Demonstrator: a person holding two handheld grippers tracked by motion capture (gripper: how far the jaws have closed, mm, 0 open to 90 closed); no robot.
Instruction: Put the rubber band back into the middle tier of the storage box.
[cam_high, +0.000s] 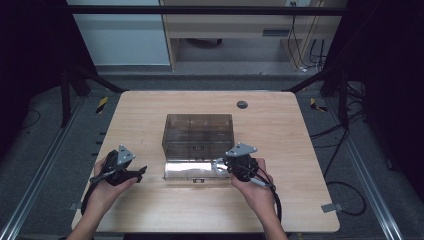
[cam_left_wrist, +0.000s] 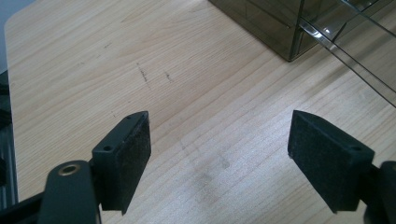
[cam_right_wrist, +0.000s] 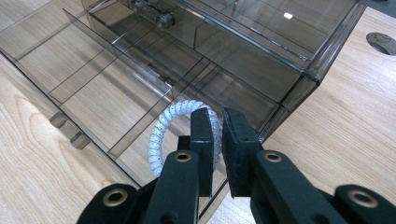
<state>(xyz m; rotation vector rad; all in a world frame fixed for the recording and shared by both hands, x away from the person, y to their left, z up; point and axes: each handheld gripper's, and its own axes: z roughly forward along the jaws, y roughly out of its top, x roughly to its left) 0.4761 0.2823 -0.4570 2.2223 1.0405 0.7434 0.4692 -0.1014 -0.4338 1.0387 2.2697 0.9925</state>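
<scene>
- A smoky clear plastic drawer box (cam_high: 198, 131) sits at the centre of the wooden tabletop (cam_high: 280, 135) in the high view, its lower drawer (cam_high: 192, 171) pulled out toward the bottom of the frame.
- The right gripper (cam_high: 235, 164), held in the person's right hand (cam_high: 255, 187), is at the right end of the open drawer.
- In the right gripper view its jaws are nearly pressed together, pinching a white beaded bracelet (cam_right_wrist: 169, 127) that curves up and left from them over the drawer's right compartment.
- The left gripper (cam_high: 131, 172), in the left hand (cam_high: 106, 190), is at lower left of the high view, apart from the box.
- In the left gripper view its jaws are spread wide over bare tabletop, the box corner at upper right.
- A round grey grommet (cam_high: 242, 104) lies above the box.
</scene>
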